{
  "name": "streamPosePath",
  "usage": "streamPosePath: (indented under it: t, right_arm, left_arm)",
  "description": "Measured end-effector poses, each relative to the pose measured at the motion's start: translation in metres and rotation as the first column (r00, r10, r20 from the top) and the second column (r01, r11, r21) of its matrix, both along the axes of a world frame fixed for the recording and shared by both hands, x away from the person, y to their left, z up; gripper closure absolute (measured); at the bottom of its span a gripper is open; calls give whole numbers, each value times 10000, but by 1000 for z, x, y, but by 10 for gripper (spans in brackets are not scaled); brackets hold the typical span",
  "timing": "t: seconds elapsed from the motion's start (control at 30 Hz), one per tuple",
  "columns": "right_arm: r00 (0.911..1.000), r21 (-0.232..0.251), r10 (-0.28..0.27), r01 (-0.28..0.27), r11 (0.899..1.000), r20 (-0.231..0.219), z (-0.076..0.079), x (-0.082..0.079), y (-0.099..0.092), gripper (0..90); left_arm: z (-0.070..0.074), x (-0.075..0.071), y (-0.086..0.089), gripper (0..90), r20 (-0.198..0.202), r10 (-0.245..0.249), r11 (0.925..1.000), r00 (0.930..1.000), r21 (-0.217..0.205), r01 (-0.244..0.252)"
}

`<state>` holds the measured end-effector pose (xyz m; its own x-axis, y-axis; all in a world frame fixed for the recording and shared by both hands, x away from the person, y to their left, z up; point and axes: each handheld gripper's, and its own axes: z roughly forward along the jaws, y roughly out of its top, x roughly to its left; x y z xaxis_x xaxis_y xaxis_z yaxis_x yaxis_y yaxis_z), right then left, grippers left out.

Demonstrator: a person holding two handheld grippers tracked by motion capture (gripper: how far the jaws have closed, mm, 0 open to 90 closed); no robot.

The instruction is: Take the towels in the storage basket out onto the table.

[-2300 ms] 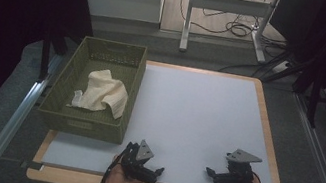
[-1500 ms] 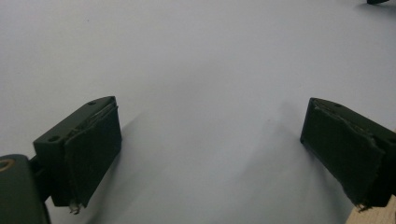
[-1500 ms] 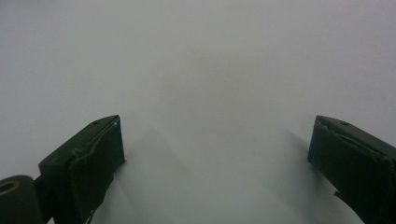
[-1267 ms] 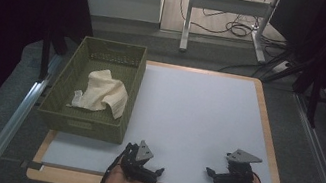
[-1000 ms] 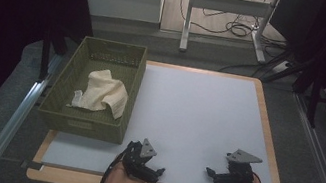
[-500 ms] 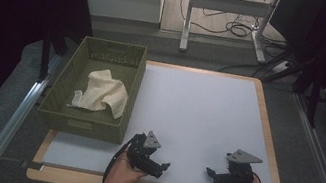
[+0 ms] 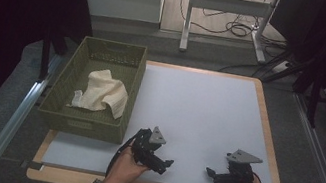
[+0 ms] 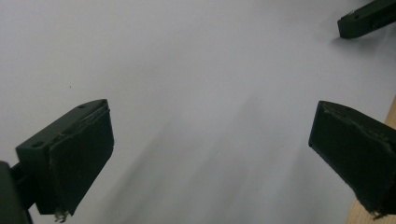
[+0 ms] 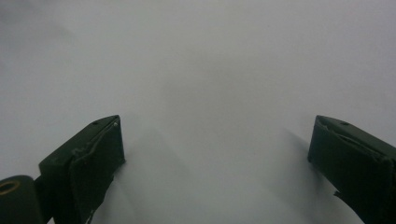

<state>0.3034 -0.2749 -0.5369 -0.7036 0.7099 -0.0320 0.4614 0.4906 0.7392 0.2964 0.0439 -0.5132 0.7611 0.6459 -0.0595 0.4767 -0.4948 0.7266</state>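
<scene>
High view: the left gripper [image 7: 164, 163] and right gripper [image 7: 210, 171] are held wide apart-jawed and empty, low over the white table [image 7: 198, 108]; the cloth [image 7: 102, 92] is seen inside the green basket [image 7: 89, 124], apart from both.

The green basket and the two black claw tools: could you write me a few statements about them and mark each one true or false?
1. A pale cloth lies inside the green basket. True.
2. The left gripper is clamped on the cloth. False: its jaws stand wide apart over the bare white table top, with nothing between them.
3. The basket sits at the left side of the table. True.
4. The right gripper is reaching into the basket. False: it is near the table's front edge, far to the right of the basket.
5. The right gripper's jaws are open and empty. True.
</scene>
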Motion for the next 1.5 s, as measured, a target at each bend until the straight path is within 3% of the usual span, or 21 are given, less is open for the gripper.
streamPosePath:
  t: [0.67, 1.07, 1.27, 1.5]
  right_arm:
    - [10000, 15, -7, 7, 10000, -8, 0, 0, 0, 36]
    - [10000, 9, 12, -12, 10000, -2, 0, 0, 0, 36]
    - [10000, 28, 15, -15, 10000, 16, 0, 0, 0, 36]
    - [10000, 32, 11, -11, 10000, 15, 0, 0, 0, 36]
  left_arm:
    - [24, 25, -10, 3, -64, -288, 9994, 9996, -174, 287]
    - [52, 46, -13, 3, 181, -326, 9994, 9993, 86, 325]
    - [66, 62, -10, 3, 78, -222, 9997, 9997, -136, 223]
    - [77, 79, -6, 4, 303, 9, 9997, 9995, 223, -16]
